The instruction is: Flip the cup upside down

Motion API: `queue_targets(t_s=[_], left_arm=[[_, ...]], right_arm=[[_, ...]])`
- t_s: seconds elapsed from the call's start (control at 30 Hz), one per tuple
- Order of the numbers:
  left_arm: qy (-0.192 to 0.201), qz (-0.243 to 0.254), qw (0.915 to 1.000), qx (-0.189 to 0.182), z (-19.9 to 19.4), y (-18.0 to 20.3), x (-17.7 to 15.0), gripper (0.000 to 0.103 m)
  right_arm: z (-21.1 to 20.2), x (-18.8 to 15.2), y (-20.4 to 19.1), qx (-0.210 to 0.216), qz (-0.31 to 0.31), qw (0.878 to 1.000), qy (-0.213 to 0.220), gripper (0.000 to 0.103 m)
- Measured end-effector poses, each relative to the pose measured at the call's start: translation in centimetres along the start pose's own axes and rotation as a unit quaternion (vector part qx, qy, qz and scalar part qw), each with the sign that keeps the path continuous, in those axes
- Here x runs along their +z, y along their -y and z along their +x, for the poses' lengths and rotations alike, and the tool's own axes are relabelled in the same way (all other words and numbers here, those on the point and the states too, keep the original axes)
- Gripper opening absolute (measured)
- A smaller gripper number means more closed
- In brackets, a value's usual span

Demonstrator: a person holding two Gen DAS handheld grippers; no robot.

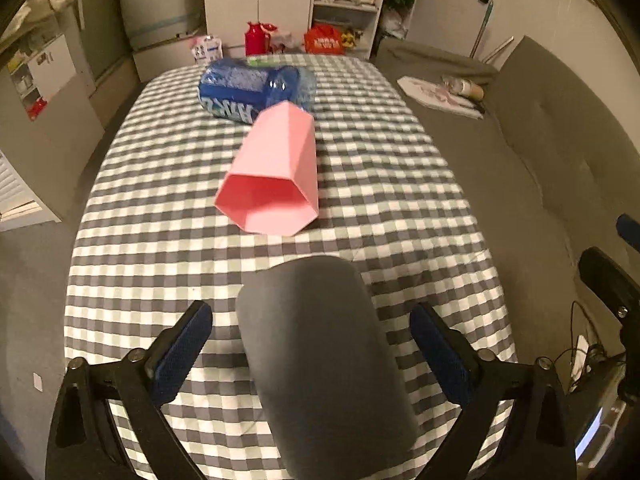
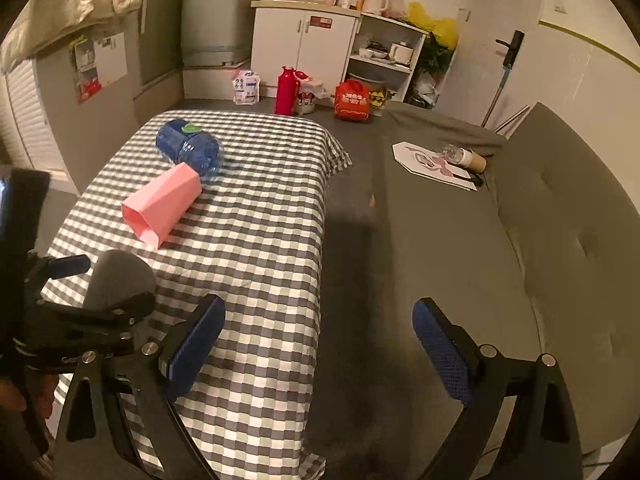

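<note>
A grey cup stands upside down on the checked tablecloth, between the wide-open fingers of my left gripper, which do not touch it. The cup also shows at the left of the right wrist view, partly hidden behind the left gripper. A pink faceted cup lies on its side farther back, its mouth toward me; it also shows in the right wrist view. My right gripper is open and empty, over the table's right edge.
A blue plastic bottle lies on its side behind the pink cup, touching it. A grey sofa runs along the table's right side, with a paper and small items on it. Cabinets, a red flask and bags stand beyond the table's far end.
</note>
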State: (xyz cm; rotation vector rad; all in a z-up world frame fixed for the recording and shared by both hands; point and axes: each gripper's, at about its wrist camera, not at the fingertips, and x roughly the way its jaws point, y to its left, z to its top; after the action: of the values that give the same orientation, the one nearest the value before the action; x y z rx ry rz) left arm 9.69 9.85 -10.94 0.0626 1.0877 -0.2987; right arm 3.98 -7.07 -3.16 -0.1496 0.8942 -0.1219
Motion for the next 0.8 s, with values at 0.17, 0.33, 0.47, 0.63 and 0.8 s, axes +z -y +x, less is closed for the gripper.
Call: queue_targets(t_s=[0.17,0.33,0.47,0.63,0.8], left_arm=[[-0.016,-0.003,0.9998,-0.012,0.4,-0.3,-0.2,0.081],[0.018,-0.003,0.9998,-0.010,-1.4,-0.7,-0.3,0.080],[0.065,0.000,0.9979,-0.003,-3.6,-1.1,-0.1,0.079],[0.116,0.019,0.9931,0.005,-5.2,-1.0,-0.6,0.077],[0.137,0.057,0.9889,-0.001,-5.9,0.0,-2.5,0.077]], right_arm=[[0.0,-0.1,-0.5,-0.007,-0.012,1.000,0.000,0.095],[-0.2,0.0,-0.6,-0.014,-0.010,1.000,0.003,0.095],[-0.6,0.1,-0.7,-0.017,-0.013,1.000,0.010,0.095],[-0.7,0.0,-1.2,-0.020,-0.017,1.000,0.010,0.095],[-1.1,0.2,-1.5,-0.023,-0.015,0.999,0.016,0.095]])
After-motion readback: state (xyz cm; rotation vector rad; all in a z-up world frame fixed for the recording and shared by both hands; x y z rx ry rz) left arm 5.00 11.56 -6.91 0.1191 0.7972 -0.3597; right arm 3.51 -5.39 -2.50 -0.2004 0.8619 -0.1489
